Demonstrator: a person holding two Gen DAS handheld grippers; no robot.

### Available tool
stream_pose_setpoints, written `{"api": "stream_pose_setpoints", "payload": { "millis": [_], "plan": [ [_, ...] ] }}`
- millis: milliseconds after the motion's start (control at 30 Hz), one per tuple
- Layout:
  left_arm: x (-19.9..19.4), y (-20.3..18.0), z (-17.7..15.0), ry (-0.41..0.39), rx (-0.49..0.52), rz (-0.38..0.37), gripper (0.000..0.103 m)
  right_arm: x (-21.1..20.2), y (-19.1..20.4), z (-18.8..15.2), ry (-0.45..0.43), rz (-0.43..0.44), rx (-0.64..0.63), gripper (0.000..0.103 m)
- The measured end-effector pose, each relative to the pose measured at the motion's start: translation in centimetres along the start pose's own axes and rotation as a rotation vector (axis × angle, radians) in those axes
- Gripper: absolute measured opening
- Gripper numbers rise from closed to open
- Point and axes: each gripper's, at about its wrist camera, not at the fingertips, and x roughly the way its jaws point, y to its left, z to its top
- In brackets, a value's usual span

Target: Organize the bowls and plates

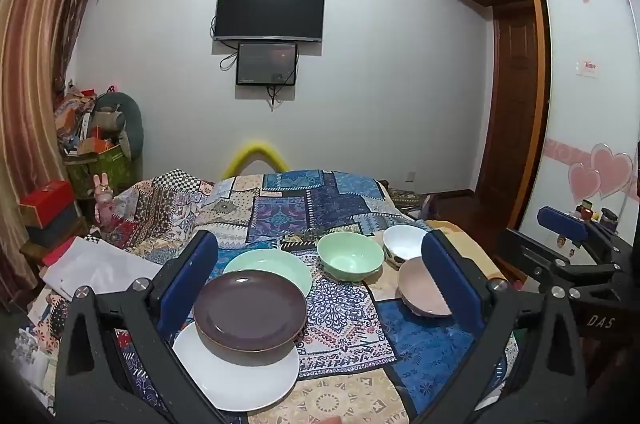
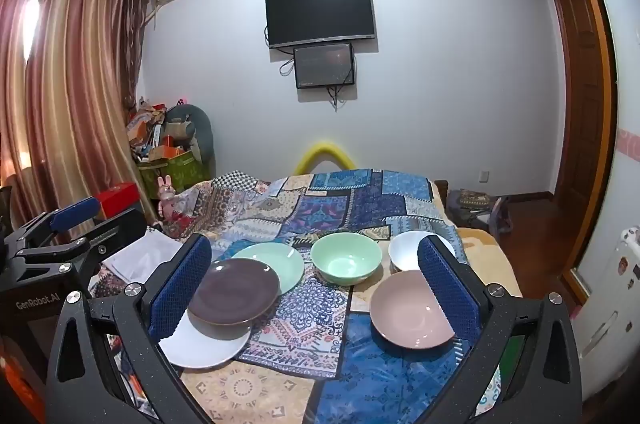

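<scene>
This is a bedroom in a home, centred on a bed (image 2: 360, 199) under a patchwork quilt. Beyond the bed a television (image 2: 321, 12) hangs on the wall; left of it are curtains (image 2: 68, 83), right of it a wooden wardrobe (image 1: 516, 71).

On the patchwork-quilted bed (image 2: 360, 199), a dark brown round plate (image 2: 234, 291) sits on a white round plate (image 2: 204, 346) at the near left. A pale green round plate (image 2: 276, 261) lies just behind them, partly under the brown plate's rim. To its right stands a pale green round bowl (image 2: 346, 261), then a white round bowl (image 2: 408, 251). A pink round bowl (image 2: 408, 310) sits in front of the white bowl.
</scene>
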Motion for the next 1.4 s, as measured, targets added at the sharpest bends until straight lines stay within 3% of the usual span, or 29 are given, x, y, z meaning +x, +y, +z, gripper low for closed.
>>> {"api": "stream_pose_setpoints", "payload": {
  "millis": [200, 1400],
  "plan": [
    [-0.3, -1.1, 0.4, -0.002, 0.048, -0.011, 0.103, -0.1, -0.1, 0.0, 0.007, -0.002, 0.004, 0.103],
    [-0.6, -1.5, -0.1, -0.026, 0.064, 0.004, 0.103, -0.2, -0.2, 0.0, 0.007, -0.001, 0.012, 0.103]
  ]
}}
